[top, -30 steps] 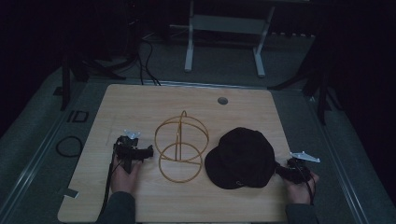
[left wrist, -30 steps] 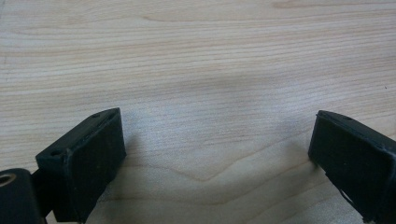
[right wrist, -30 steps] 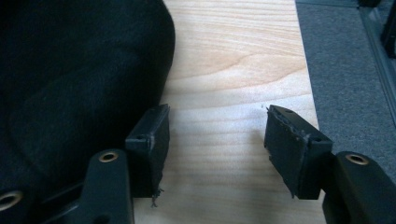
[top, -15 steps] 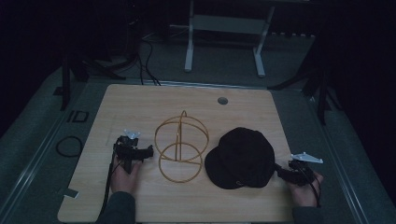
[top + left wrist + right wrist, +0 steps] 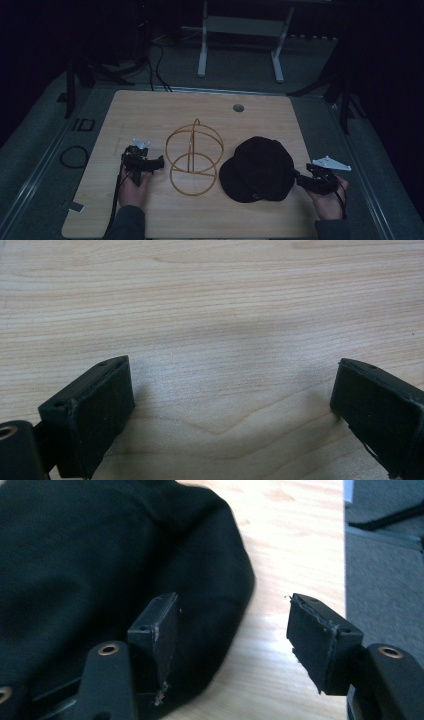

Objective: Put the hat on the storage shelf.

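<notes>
Left gripper: held low over the table, jaws spread wide with nothing between them; in the left gripper view bare wood is seen between the pads, so it is judged to be parked in waiting.
Wire frame: stood upright just ahead of the left gripper's tips, apart from them; two golden hoops are crossed over a flat ring, a shape that is judged to be meant for bearing a cap.
Right gripper: held at the table's near right edge, pointed toward the cap; the jaws have just been opening and are parted, with nothing pressed between the pads.
Cap: laid flat on the table straight in front of the right gripper, its rim just at the tips; in the right gripper view the black cloth is seen behind and beside one jaw, the other jaw over bare wood.
Likely reason: the cap's edge is judged to be lined up for a pinch, so that it can be lifted across to the frame.
Spacing: frame and cap are set side by side, close but not touching.
</notes>
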A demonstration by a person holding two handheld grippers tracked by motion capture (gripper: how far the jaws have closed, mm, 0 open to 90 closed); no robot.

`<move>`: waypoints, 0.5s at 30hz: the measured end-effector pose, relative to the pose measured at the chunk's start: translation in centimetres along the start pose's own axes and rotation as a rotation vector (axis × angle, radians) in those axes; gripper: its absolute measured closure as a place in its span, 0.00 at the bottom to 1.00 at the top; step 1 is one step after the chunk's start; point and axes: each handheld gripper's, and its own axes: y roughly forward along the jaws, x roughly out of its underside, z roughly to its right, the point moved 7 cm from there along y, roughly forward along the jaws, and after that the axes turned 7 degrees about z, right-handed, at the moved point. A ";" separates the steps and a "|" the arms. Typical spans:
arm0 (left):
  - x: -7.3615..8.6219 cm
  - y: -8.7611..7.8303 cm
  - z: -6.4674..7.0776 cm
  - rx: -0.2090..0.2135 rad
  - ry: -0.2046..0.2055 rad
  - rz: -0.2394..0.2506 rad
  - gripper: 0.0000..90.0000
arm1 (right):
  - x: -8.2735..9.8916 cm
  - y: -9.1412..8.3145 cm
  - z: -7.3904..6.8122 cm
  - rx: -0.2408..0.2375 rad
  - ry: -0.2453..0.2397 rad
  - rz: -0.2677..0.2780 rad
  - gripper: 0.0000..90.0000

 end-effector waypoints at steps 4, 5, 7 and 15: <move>0.0 0.0 0.0 0.000 0.000 0.000 0.04 | -1.0 -0.2 -0.9 -0.037 -0.031 0.011 0.37; 0.0 0.0 0.0 0.000 0.000 0.000 0.04 | -1.2 -0.2 -1.2 -0.047 -0.039 0.013 0.36; 0.0 0.0 0.0 0.000 0.000 0.000 0.04 | -1.5 -0.3 -1.6 -0.069 -0.055 0.018 0.35; 0.0 0.0 0.0 0.000 0.000 0.000 0.04 | -2.8 -0.1 -3.6 -0.142 -0.124 0.013 0.29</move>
